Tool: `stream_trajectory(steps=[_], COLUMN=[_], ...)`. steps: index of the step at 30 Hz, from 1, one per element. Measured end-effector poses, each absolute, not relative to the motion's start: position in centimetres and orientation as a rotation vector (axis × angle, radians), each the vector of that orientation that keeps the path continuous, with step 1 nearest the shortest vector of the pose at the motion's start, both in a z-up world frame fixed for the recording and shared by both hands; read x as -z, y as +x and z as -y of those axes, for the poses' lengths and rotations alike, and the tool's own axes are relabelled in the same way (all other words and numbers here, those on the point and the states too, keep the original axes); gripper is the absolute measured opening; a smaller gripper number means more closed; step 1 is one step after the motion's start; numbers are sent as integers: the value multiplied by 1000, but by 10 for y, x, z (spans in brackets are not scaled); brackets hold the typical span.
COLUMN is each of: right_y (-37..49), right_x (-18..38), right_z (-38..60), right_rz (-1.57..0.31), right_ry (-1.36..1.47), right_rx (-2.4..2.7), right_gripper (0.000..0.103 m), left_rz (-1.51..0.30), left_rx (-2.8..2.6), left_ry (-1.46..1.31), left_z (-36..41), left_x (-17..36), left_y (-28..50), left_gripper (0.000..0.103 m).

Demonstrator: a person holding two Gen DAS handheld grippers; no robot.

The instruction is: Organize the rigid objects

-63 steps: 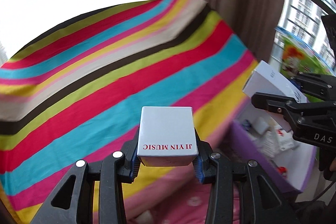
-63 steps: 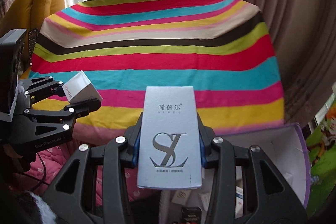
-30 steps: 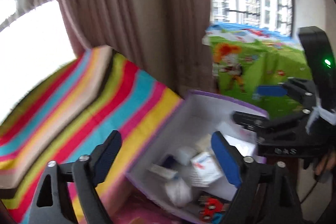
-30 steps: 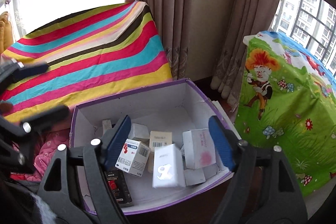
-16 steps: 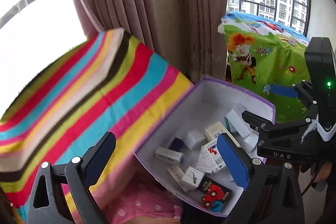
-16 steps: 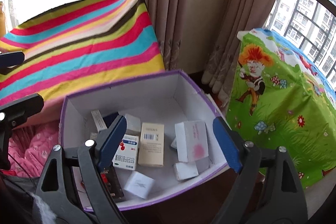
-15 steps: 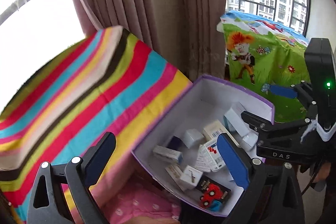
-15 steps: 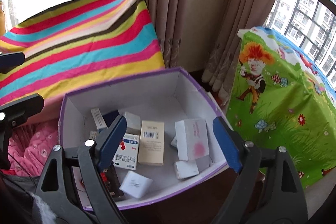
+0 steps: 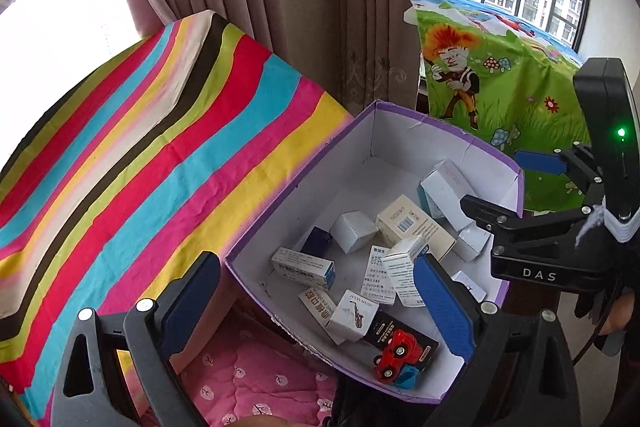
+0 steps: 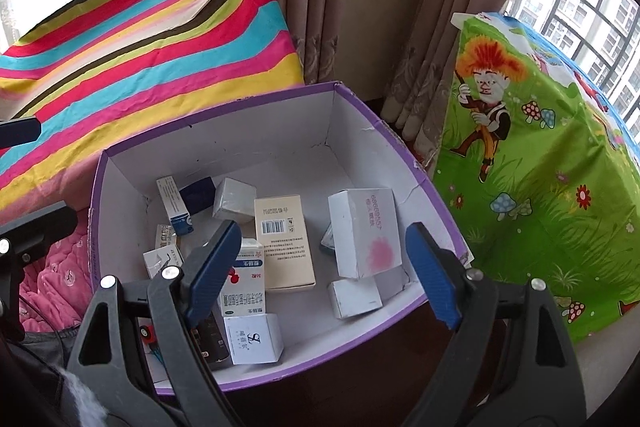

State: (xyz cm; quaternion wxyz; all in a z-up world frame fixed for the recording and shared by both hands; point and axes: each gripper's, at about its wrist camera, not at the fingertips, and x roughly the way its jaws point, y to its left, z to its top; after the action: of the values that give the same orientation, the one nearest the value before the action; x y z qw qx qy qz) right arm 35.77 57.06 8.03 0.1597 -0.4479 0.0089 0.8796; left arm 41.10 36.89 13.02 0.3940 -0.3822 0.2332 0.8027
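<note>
Boxes once gripped now seemingly lie in the purple bin (image 10: pixel 420 163); left tool (image 9: pixel 316 301) and right tool (image 10: pixel 324 267) gape empty.

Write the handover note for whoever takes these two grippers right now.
Left gripper: open, nothing between its pads, above the near left corner of the purple box.
Right gripper: open, nothing held, over the same box.
Both have just finished opening.
Done: the JI YIN MUSIC box and the SL box lie inside the purple box with the other cartons and a red toy car.
Left: the striped cloth shows no loose items in these views; check elsewhere for more.
</note>
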Motion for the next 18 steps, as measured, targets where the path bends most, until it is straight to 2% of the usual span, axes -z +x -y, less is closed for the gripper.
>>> stream_trajectory(steps=[18], right_y=[356], right_x=[-72], right_z=[-566], right_rz=[-46], right_ry=[-1319], right_rx=[-2513], right_gripper=[86], left_rz=[-586], left_rx=[-1995], left_ry=[-996], left_z=[-368], left_x=[-124], left_y=[412], left_gripper=[98])
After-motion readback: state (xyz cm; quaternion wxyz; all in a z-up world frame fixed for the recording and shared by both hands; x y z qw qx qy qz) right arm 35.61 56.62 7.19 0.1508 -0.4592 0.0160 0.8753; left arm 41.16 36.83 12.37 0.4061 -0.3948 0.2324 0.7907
